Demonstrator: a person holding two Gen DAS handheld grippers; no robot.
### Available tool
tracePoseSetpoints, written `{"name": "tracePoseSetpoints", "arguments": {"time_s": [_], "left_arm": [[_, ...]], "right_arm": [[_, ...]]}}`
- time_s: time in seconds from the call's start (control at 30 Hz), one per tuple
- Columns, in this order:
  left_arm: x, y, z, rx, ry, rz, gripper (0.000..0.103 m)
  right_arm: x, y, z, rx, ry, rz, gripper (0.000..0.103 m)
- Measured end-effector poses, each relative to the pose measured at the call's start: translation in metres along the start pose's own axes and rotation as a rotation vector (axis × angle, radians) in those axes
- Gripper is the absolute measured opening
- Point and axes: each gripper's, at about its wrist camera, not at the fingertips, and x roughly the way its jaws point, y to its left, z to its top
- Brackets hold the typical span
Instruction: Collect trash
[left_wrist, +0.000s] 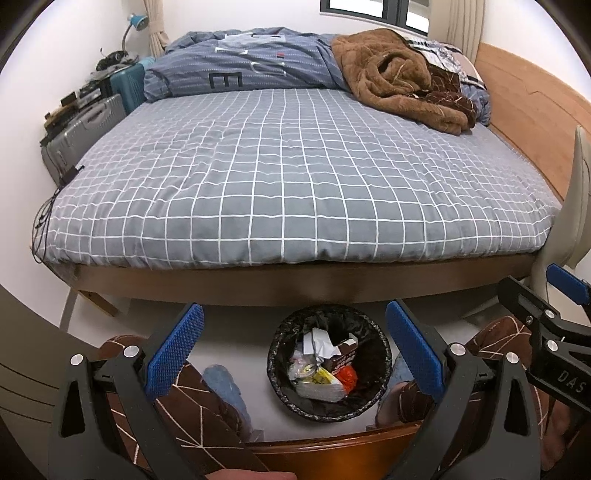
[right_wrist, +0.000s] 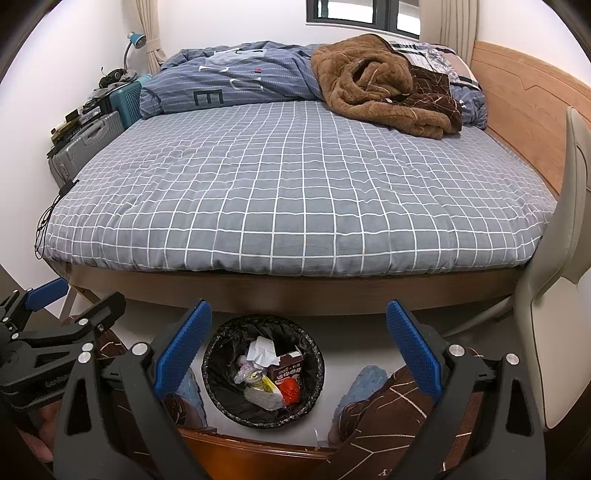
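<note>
A round bin with a black liner (left_wrist: 373, 376) (right_wrist: 221, 387) stands on the pale floor in front of the bed. It holds trash (left_wrist: 325, 369) (right_wrist: 269, 380): crumpled white paper, a brown carton, an orange wrapper, clear plastic. My left gripper (left_wrist: 295, 354) hangs open above the bin, nothing between its blue pads. My right gripper (right_wrist: 299, 350) is open too, empty, with the bin just left of its centre. Each gripper shows at the edge of the other's view.
A bed with a grey checked cover (left_wrist: 280, 177) (right_wrist: 288, 184) fills the view ahead, a brown blanket (left_wrist: 399, 81) at its far right. Suitcases (left_wrist: 85, 129) line the left wall. A pale chair (right_wrist: 561, 258) stands right. A person's knees in brown patterned trousers (left_wrist: 199, 417) and a wooden edge (left_wrist: 325, 446) lie below.
</note>
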Motion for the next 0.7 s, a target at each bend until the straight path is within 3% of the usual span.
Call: {"name": "tracePoseSetpoints", "arguments": {"time_s": [0.7], "left_arm": [[0.0004,-0.0005,0.0012,0.011,-0.008,-0.02,0.097]], "right_arm": [[0.0006,0.0023,-0.0009,0.003,0.0,0.005,0.092]]}}
